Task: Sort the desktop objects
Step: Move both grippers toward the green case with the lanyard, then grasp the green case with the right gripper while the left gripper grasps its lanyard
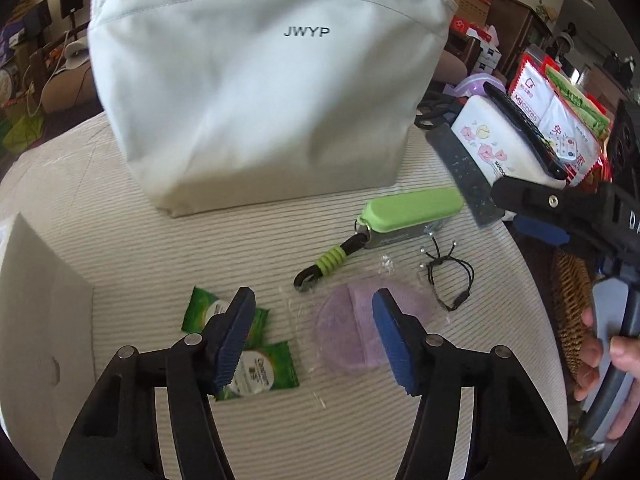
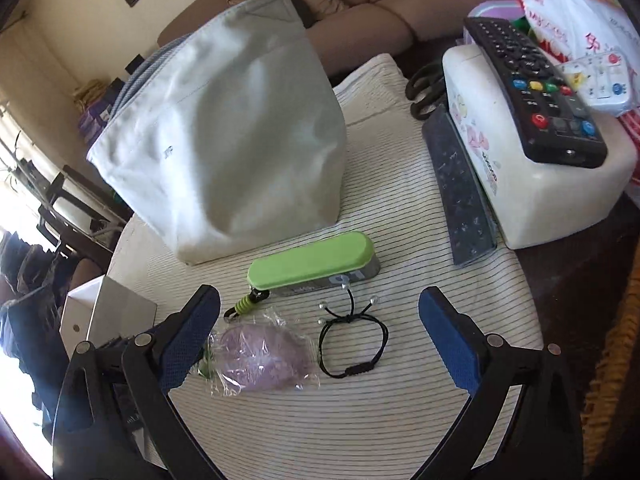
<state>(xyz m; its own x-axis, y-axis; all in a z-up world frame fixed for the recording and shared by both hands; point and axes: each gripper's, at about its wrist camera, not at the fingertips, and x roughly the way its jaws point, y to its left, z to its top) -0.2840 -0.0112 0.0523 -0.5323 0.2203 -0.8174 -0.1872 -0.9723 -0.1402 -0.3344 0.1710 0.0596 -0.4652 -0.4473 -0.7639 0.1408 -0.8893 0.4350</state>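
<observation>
At the bottom of the left wrist view the left gripper [image 1: 314, 336] fills the foreground, its blue-padded jaws standing apart with nothing pressed between them; the left pad lies over two green sachets [image 1: 256, 356], the right pad over a purple pad in clear wrap [image 1: 352, 332], and whether either pad touches the thing under it cannot be told. All of this lies on a striped mat [image 1: 160, 240] covering the desk. Just above centre lies a green case [image 1: 404, 216] with a ribbed green lanyard running down to the left; to its lower right, a black cord bracelet [image 1: 448, 276] with small clear beads. A pale canvas bag [image 1: 260, 92] (lettered JWYP) stands upright in the upper middle; a white box [image 1: 44, 312] sits at the left edge.

In the right wrist view the right gripper [image 2: 320, 320] is wide open and holds nothing; the bracelet and the wrapped purple pad lie between its jaws, lower centre, apart from both pads. At the upper right a black remote [image 2: 536, 92] rests on a white flowered tissue box [image 2: 540, 196]; a dark flat strip [image 2: 460, 196] leans along that box's left side. A hand [image 1: 604, 360] shows at the right edge of the left wrist view.
</observation>
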